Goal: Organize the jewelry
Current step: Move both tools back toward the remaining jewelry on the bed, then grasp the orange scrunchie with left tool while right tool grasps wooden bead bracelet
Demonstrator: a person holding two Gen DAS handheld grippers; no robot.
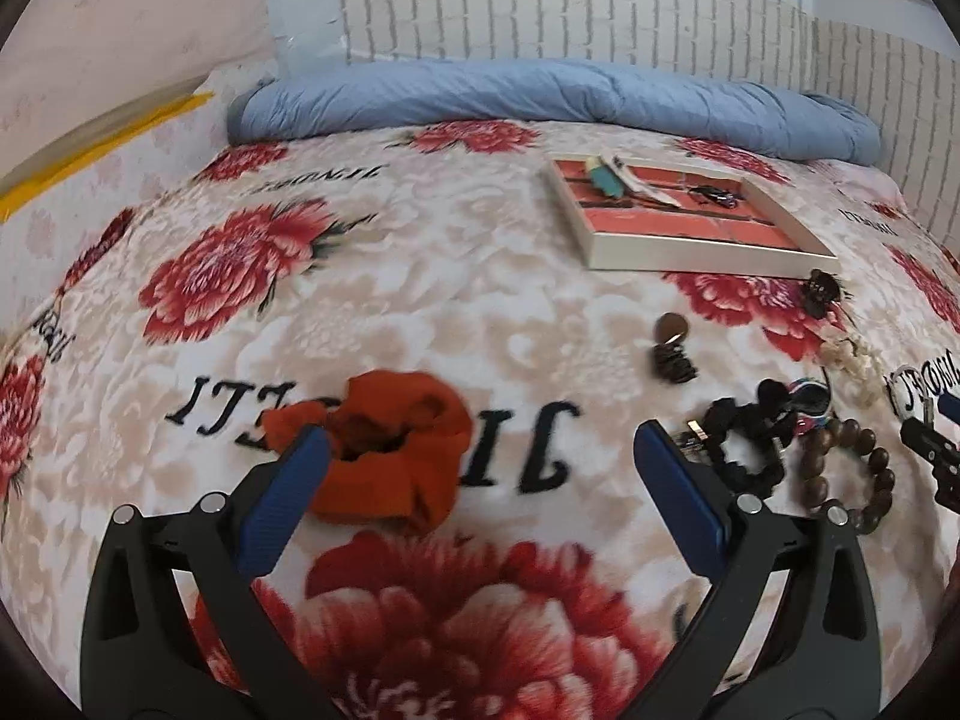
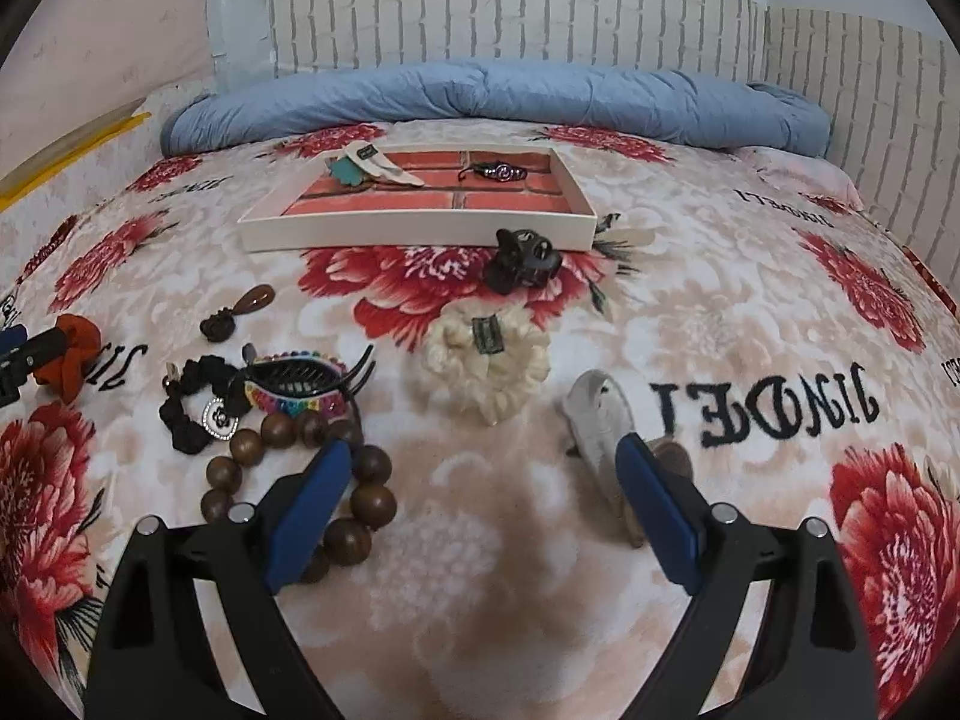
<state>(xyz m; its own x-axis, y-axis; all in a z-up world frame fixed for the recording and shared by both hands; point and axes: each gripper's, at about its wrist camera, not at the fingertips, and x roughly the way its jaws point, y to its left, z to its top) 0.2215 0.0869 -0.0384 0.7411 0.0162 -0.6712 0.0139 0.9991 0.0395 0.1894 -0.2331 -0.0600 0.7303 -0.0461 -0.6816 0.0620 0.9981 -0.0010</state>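
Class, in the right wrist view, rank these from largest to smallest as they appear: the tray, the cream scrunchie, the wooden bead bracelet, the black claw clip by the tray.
1. tray
2. and 3. unsure: wooden bead bracelet and cream scrunchie look alike, and the bracelet lies nearer
4. black claw clip

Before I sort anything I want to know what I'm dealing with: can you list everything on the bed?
tray: one, white rim, brick-red floor, far middle of the bed; holds a few small pieces
orange scrunchie: one, at the left gripper's fingers
black scrunchie: one, left cluster
claw clip: one, black with rainbow beads, beside it
bead bracelet: one, brown wood, under the right gripper's left finger
cream scrunchie: one, centre
black clip: one, before the tray
brown pendant: one, left
grey clip: one, right
blanket: one, blue, rolled at the wall
left gripper: open
right gripper: open
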